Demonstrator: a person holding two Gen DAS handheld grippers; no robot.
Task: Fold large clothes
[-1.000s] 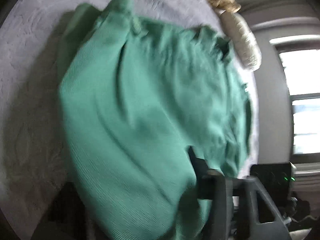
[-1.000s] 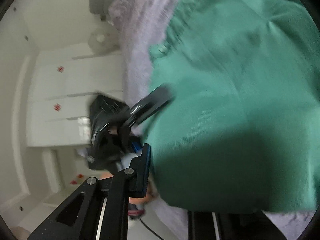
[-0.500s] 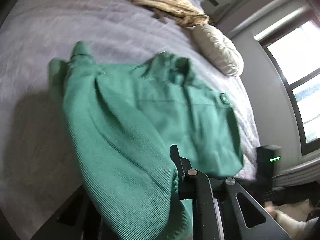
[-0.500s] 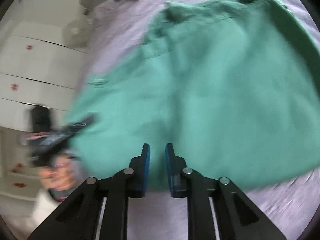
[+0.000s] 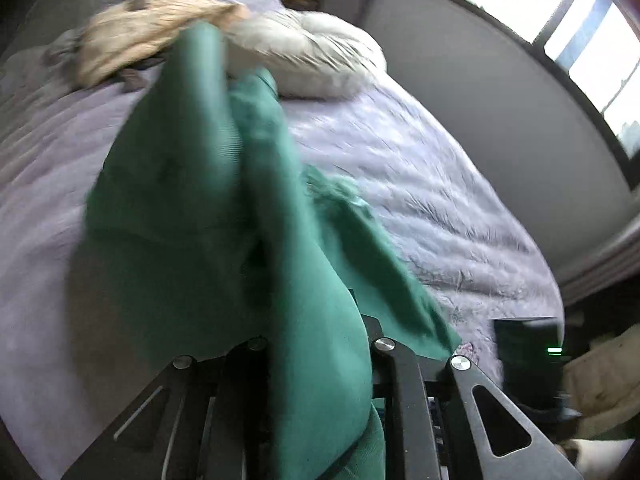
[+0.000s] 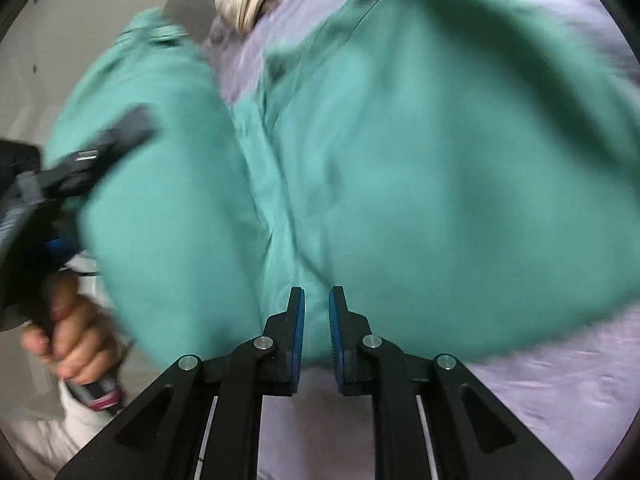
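Observation:
A large green garment point(image 5: 208, 216) hangs from my left gripper point(image 5: 316, 344), whose jaws are shut on a bunch of its cloth and lift it above the lilac bed. In the right wrist view the same green garment point(image 6: 440, 160) spreads over the bed, one side raised by the left gripper point(image 6: 96, 152) at the left edge. My right gripper point(image 6: 317, 308) is at the garment's near hem, its blue pads a narrow gap apart with nothing clearly between them.
The bed has a lilac quilted cover point(image 5: 420, 184). A white pillow point(image 5: 312, 60) and a beige garment point(image 5: 148, 28) lie at its head. A window point(image 5: 560, 28) is on the right wall. A black device with a green light point(image 5: 532, 356) stands past the bed corner.
My left gripper has lifted its part of the green garment up off the bed, bunching it. The right gripper let go of the hem earlier and stays close to it.

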